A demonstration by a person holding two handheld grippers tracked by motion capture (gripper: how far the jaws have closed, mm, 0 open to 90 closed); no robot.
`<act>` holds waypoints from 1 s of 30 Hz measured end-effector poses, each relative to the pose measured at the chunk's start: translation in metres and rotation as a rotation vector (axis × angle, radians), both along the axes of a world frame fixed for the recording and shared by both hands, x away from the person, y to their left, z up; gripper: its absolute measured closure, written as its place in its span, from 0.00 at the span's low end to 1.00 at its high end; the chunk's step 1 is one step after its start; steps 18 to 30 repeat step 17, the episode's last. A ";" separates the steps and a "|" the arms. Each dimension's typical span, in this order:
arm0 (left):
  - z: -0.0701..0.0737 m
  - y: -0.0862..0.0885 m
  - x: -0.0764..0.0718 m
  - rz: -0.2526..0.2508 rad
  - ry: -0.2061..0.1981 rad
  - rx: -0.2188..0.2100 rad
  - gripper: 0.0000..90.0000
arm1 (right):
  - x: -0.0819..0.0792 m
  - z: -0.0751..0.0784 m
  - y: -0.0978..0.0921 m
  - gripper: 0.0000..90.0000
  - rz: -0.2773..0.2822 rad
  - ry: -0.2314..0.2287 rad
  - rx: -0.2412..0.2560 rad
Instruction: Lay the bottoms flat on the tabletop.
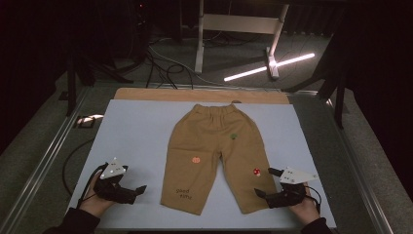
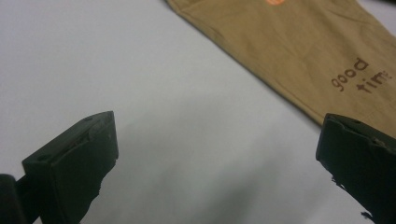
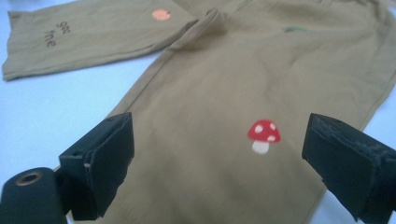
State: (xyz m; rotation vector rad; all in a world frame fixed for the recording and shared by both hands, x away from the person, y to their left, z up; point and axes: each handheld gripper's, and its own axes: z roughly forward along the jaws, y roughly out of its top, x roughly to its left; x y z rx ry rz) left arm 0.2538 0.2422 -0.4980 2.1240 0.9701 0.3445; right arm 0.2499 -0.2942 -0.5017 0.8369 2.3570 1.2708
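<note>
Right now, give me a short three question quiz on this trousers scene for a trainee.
1. True or false: the right gripper is shut on a hem.
2. Which leg of the tan trousers carries the words "good time": A, the one nearer the left gripper, or B, the other?
3. Fill in: the red motif between the right gripper's jaws is a ____.

Key: 1 false, both grippers are open and hold nothing. 2 A. 3 mushroom.
</note>
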 end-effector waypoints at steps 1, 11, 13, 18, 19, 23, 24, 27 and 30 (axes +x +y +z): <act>0.000 0.000 0.000 0.002 0.000 -0.003 0.00 | 0.001 0.001 0.000 0.10 0.000 0.007 0.014; -0.002 -0.001 0.000 0.007 0.001 0.004 0.00 | 0.002 0.001 0.002 0.10 -0.004 -0.003 0.004; -0.001 -0.001 0.000 0.004 -0.003 0.007 0.00 | 0.002 0.001 0.003 0.10 -0.003 0.003 0.005; 0.000 -0.002 0.000 0.004 -0.003 0.003 0.00 | 0.002 0.000 0.004 0.10 0.000 0.006 -0.006; 0.000 -0.002 0.000 0.004 -0.003 0.003 0.00 | 0.002 0.000 0.004 0.10 0.000 0.006 -0.006; 0.000 -0.002 0.000 0.004 -0.003 0.003 0.00 | 0.002 0.000 0.004 0.10 0.000 0.006 -0.006; 0.000 -0.002 0.000 0.004 -0.003 0.003 0.00 | 0.002 0.000 0.004 0.10 0.000 0.006 -0.006; 0.000 -0.002 0.000 0.004 -0.003 0.003 0.00 | 0.002 0.000 0.004 0.10 0.000 0.006 -0.006; 0.000 -0.002 0.000 0.004 -0.003 0.003 0.00 | 0.002 0.000 0.004 0.10 0.000 0.006 -0.006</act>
